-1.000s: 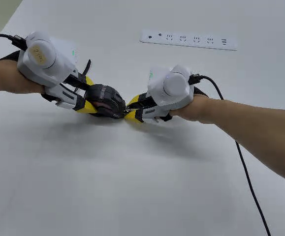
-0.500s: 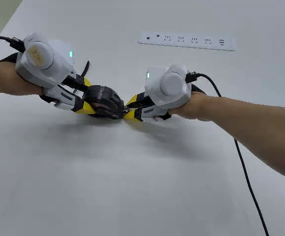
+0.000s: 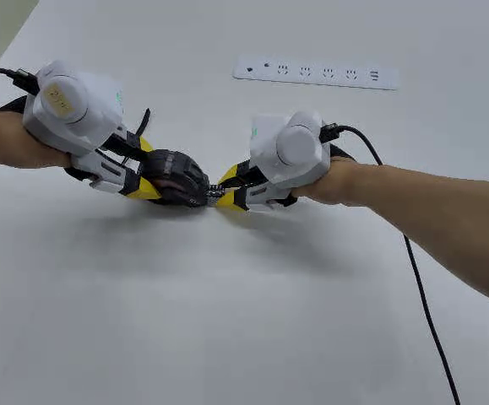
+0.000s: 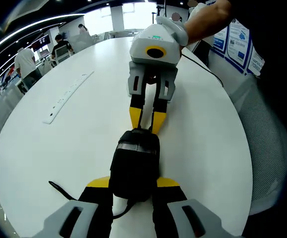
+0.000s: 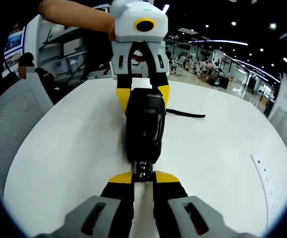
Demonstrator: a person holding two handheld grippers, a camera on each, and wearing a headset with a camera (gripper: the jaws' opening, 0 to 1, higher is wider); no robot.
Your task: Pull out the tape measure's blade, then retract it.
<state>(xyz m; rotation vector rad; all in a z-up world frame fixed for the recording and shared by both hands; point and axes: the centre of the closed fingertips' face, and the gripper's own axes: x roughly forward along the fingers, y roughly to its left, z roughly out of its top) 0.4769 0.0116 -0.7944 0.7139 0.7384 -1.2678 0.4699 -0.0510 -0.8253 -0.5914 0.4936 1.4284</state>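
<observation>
**One tape measure, two grippers on it**

I had one black, rounded plastic tape measure low over the white tabletop. I could not tell whether it touched the surface. It sat between my two grippers, which met nose to nose. My left gripper clamped the case, with its two yellow-tipped fingers pressed against the case's opposite flanks. My right gripper faced it head-on, its two fingers set narrow and pinching the metal blade tip. The tip stood just clear of the case mouth, with a short bit of blade showing between the case and my fingertips.

One thin black strap trailed from the case across the table. One long white power strip lay well apart, farther up the table. One black cable ran from my right gripper back beside my forearm.
</observation>
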